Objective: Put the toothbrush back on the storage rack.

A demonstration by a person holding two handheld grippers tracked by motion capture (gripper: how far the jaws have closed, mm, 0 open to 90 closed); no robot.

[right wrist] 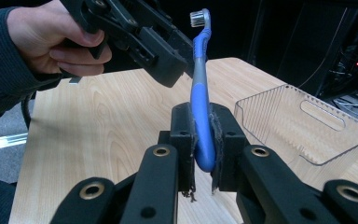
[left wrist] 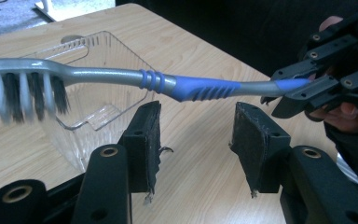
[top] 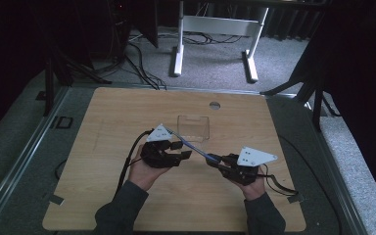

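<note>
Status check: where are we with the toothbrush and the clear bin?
Done, by the look of it: the toothbrush is off the table, and the left gripper is open below its handle, not touching. In hand: the right gripper is shut on the blue handle end, brush head up. Left: the toothbrush is not yet in the clear bin, which looks empty.
</note>
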